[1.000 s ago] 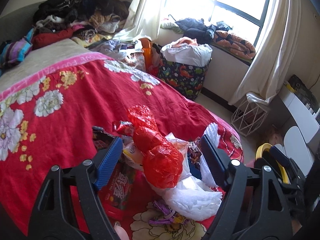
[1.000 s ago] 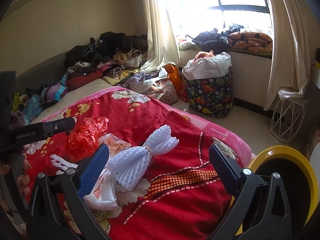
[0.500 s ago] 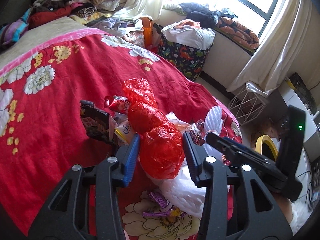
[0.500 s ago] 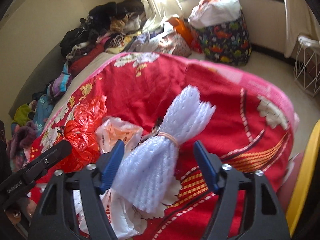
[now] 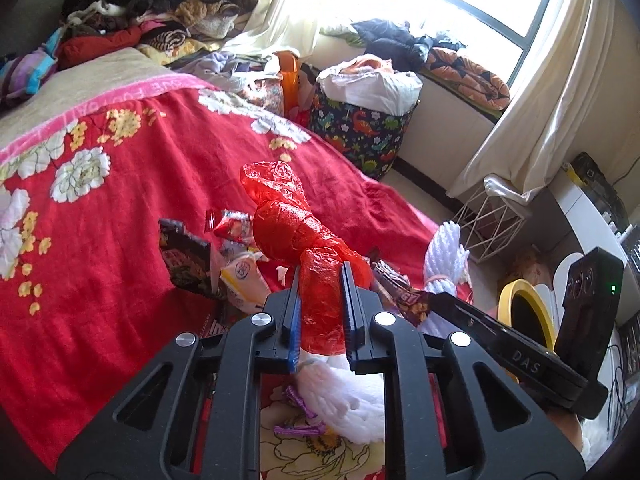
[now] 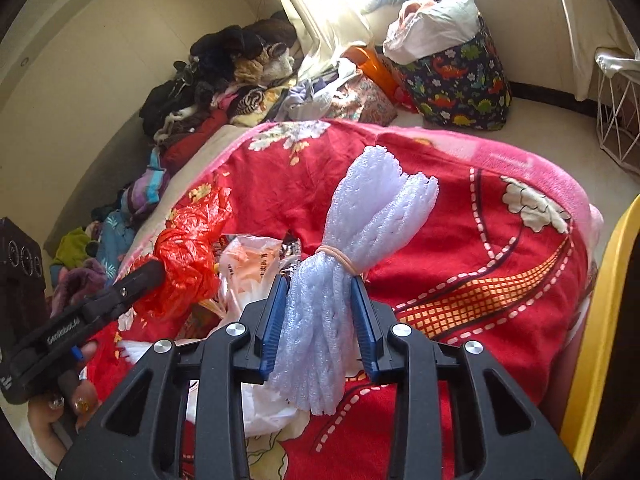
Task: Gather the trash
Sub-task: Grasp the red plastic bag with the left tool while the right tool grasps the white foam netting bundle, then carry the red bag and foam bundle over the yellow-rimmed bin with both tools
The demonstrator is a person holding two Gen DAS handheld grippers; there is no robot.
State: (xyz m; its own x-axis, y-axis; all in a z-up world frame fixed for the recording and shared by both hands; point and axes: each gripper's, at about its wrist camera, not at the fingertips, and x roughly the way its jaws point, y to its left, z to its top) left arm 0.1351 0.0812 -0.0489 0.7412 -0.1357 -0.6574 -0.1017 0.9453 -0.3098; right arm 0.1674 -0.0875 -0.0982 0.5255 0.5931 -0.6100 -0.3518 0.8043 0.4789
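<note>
Red floral blanket covers the bed, with wrappers scattered on it. I have the left gripper clamped on the red plastic bag; the right gripper is clamped on the white foam net bundle, both above the litter

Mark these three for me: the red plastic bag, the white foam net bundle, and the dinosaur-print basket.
red plastic bag (image 5: pixel 288 236), left wrist view, on its bulging middle.
white foam net bundle (image 6: pixel 320 320), right wrist view, on the part between the fingers.
dinosaur-print basket (image 6: pixel 460 92), right wrist view, on its printed side wall.
</note>
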